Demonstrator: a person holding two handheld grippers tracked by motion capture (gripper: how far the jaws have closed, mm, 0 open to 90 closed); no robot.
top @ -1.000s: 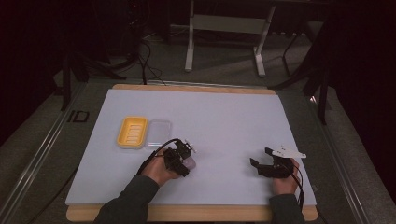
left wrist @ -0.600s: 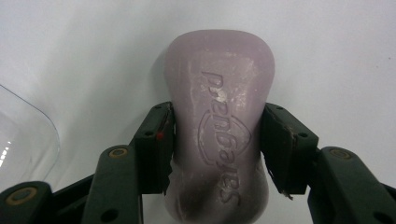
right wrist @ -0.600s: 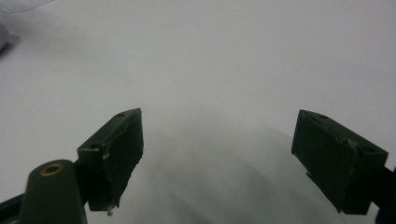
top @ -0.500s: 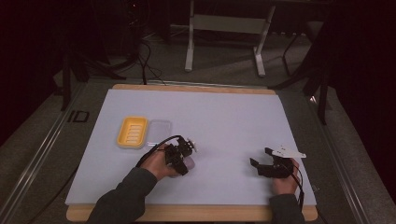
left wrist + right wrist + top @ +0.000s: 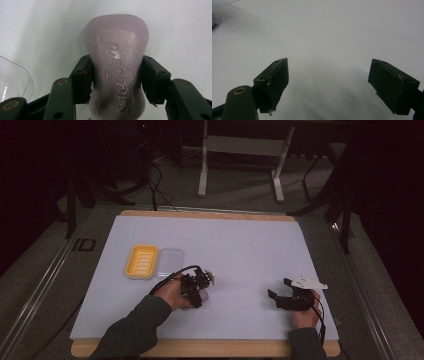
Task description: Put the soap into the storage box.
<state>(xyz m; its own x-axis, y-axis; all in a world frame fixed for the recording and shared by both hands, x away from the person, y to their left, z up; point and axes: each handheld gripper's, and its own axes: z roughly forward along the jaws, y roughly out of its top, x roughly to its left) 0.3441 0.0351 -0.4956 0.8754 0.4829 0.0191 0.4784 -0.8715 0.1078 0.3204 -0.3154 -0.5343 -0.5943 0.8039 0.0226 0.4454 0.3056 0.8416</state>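
Note:
A pale lilac soap bar (image 5: 116, 50) with embossed lettering sits between the jaws of my left gripper (image 5: 116, 75), which is shut on its narrow waist. In the high view my left gripper (image 5: 196, 287) is low over the white mat, just right of and nearer than the yellow soap dish (image 5: 141, 261). The dish's clear lid (image 5: 170, 261) lies flat beside it, and its edge (image 5: 15, 77) also shows in the left gripper view. My right gripper (image 5: 279, 298) rests at the front right, open (image 5: 328, 82), with only bare mat between its fingers.
The white mat (image 5: 240, 245) covers a wooden-edged table (image 5: 200, 215). Cables and a metal stand (image 5: 240, 150) are on the dark floor beyond the far edge.
The left forearm has swung a little to the left while the left gripper stays about where it was, still shut on the soap. The right gripper has not moved.

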